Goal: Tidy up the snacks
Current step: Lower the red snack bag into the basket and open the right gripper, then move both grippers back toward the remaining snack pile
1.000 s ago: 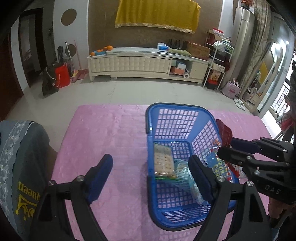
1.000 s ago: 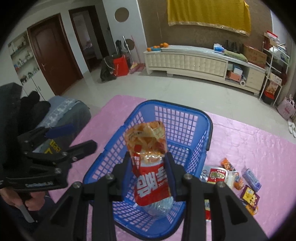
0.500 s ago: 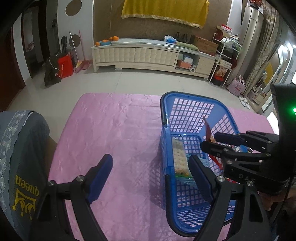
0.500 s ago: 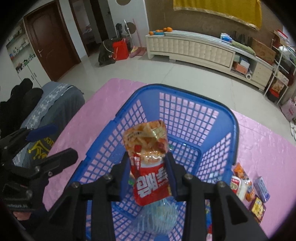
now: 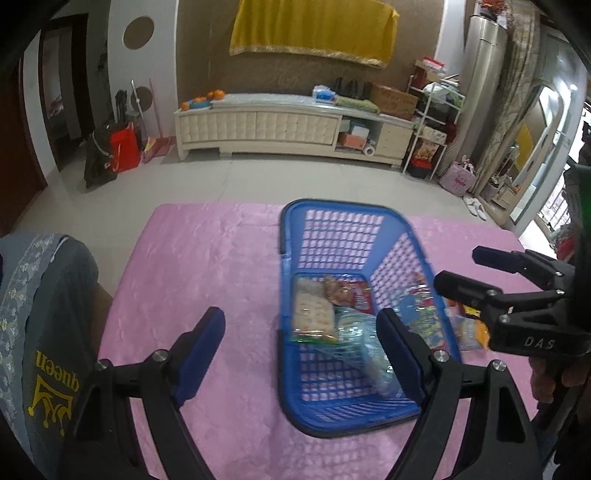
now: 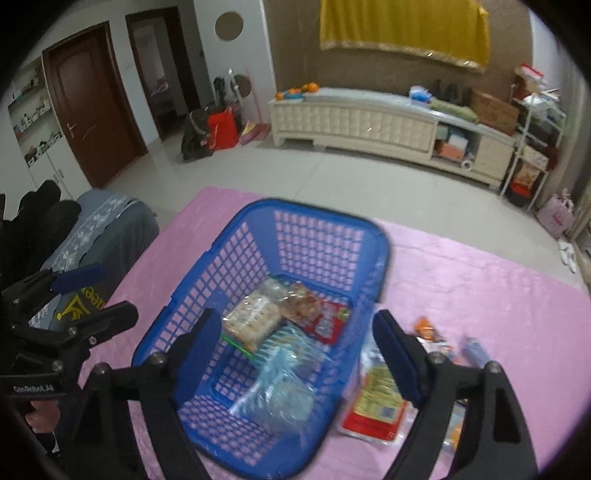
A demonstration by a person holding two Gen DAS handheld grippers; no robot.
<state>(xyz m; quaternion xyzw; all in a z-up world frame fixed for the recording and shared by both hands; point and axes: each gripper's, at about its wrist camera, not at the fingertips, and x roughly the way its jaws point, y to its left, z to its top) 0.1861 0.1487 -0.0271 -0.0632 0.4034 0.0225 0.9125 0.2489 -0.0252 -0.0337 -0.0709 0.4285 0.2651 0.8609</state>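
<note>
The basket (image 6: 380, 258) is bright blue with an open square-grid lattice. It sits on a pink surface (image 6: 480, 295) with a faint quilted diamond pattern. Inside, a red packet (image 6: 327, 319) carries white lettering beside a pale tan cracker pack (image 6: 251, 319). The fingers (image 6: 199, 345) are black with dark blue pads. A yellow cloth (image 6: 402, 29) with gold trim hangs on the brown wall.

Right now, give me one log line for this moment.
left gripper: open, empty | right gripper: opening, empty | red bag: in basket | loose snacks: on table
</note>
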